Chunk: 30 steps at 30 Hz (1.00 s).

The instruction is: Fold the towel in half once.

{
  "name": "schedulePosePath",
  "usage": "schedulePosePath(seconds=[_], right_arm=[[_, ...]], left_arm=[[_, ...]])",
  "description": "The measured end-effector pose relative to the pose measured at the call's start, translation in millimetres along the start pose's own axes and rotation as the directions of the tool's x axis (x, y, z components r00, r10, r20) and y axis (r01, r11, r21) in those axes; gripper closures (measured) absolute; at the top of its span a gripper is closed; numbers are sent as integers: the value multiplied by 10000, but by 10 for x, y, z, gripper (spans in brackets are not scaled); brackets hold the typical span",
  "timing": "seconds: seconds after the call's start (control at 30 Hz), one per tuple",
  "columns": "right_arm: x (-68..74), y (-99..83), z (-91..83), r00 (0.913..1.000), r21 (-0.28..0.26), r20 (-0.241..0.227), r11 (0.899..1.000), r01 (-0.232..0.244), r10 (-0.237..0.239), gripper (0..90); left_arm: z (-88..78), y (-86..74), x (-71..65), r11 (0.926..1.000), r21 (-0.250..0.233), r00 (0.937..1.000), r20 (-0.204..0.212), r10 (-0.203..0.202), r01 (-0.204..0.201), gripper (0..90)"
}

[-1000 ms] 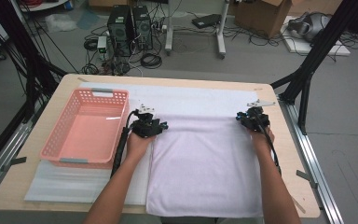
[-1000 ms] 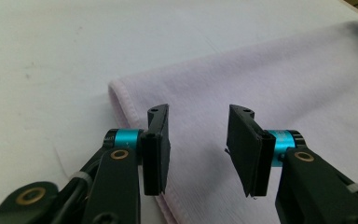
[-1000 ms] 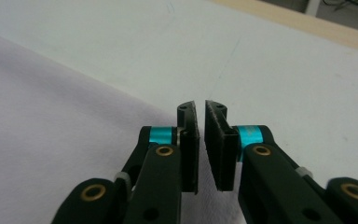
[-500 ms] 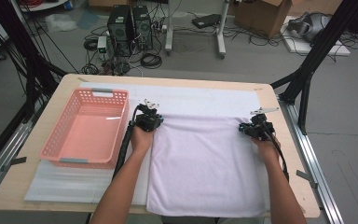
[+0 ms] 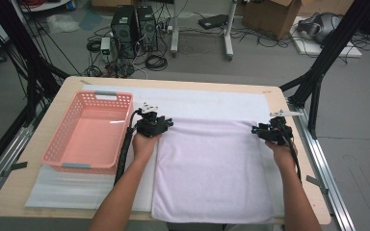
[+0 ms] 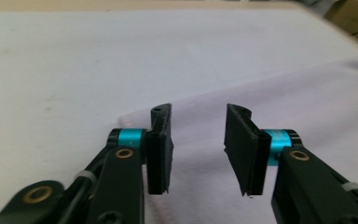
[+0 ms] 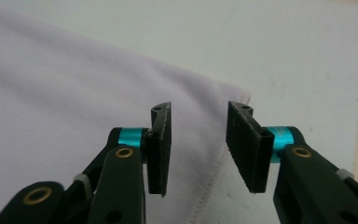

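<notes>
Left gripper point(image 5: 166, 124) and right gripper point(image 5: 257, 130): jaws have just been opening, now parted, released, pads off the cloth. Each sits at a far corner of the pale lilac terry towel point(image 5: 212, 168), flat, long axis running from desk's point(image 5: 289, 103) near edge toward the far edge. No legible writing.

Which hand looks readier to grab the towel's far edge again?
Left, narrowly. The left gripper has the towel corner between its open jaws; the right gripper straddles the side hem, slightly off its corner.
</notes>
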State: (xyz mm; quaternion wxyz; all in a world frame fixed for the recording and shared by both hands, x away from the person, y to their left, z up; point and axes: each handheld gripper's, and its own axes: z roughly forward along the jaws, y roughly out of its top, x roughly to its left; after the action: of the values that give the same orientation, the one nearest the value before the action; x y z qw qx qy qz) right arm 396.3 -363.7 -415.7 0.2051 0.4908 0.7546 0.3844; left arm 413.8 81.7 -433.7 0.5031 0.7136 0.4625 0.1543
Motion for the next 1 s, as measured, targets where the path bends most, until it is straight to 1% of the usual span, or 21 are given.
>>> schedulePosePath(seconds=[0.07,0.1,0.13,0.17,0.2,0.23,0.27,0.33,0.37,0.47,0.53,0.57,0.6,0.67,0.7,0.73,0.77,0.83,0.87,0.93,1.0], right_arm=[[28,-13,-140,9995,-328,-300,9995,37,-47,576],[46,-26,-200,9992,-390,-368,9992,129,-144,560],[64,-40,-246,9992,-473,-348,9987,178,-194,536],[88,-63,-308,9988,-545,-386,9982,269,-290,514],[119,-104,-384,9985,-670,-443,9974,282,-312,495],[142,-147,-441,9984,-758,-413,9965,348,-380,472],[170,-196,-494,9985,-807,-371,9960,380,-411,443],[218,-309,-594,9984,-850,-314,9954,438,-466,405],[241,-373,-641,9986,-905,-338,9952,370,-402,391],[290,-566,-751,9991,-1152,-326,9931,237,-276,343],[319,-664,-800,9993,-1174,-252,9928,254,-286,307],[329,-697,-814,9992,-1209,-245,9923,282,-313,296],[336,-716,-827,9989,-1204,-320,9923,302,-342,282],[336,-729,-835,9985,-1315,-425,9909,282,-341,231],[341,-734,-832,9988,-1379,-455,9903,143,-208,205],[344,-742,-826,9990,-1445,-427,9895,71,-134,199],[351,-749,-817,9992,-1510,-388,9885,28,-87,197],[370,-769,-806,9991,-1515,-387,9884,99,-159,196],[372,-776,-799,9987,-1487,-432,9886,218,-285,196],[386,-793,-793,9986,-1398,-356,9896,334,-387,195],[393,-811,-785,9982,-1309,-368,9905,425,-477,195]], left_arm=[[-90,-12,-57,9992,-391,9988,496,-44,63,457],[-125,-16,-81,9990,-455,9979,646,33,-4,438],[-168,-24,-112,9986,-499,9961,852,210,-168,411],[-217,-39,-147,9982,-464,9926,1137,418,-368,387],[-245,-41,-177,9985,-292,9912,1223,501,-468,359],[-272,-46,-206,9979,-186,9907,1204,636,-618,291],[-315,-63,-226,9972,-351,9885,1342,702,-661,222],[-410,-112,-265,9952,-724,9850,1547,762,-656,217],[-447,-144,-279,9941,-840,9820,1701,819,-684,206],[-534,-241,-329,9914,-907,9798,1679,1089,-946,185],[-582,-292,-357,9877,-896,9746,1731,1422,-1282,183],[-611,-318,-366,9842,-1023,9719,1720,1606,-1446,183],[-635,-334,-368,9826,-1109,9710,1719,1663,-1487,183],[-677,-342,-355,9834,-1127,9708,1781,1607,-1421,184],[-693,-346,-351,9836,-1186,9713,1796,1557,-1358,184],[-712,-350,-339,9823,-1269,9705,1807,1595,-1378,184],[-725,-360,-334,9826,-1353,9712,1842,1514,-1275,184],[-738,-386,-327,9847,-1299,9700,1987,1403,-1159,184],[-735,-402,-324,9837,-1347,9693,1988,1444,-1190,185],[-734,-395,-322,9839,-1172,9669,2015,1563,-1346,196],[-759,-387,-316,9850,-1231,9673,2080,1449,-1211,194]])
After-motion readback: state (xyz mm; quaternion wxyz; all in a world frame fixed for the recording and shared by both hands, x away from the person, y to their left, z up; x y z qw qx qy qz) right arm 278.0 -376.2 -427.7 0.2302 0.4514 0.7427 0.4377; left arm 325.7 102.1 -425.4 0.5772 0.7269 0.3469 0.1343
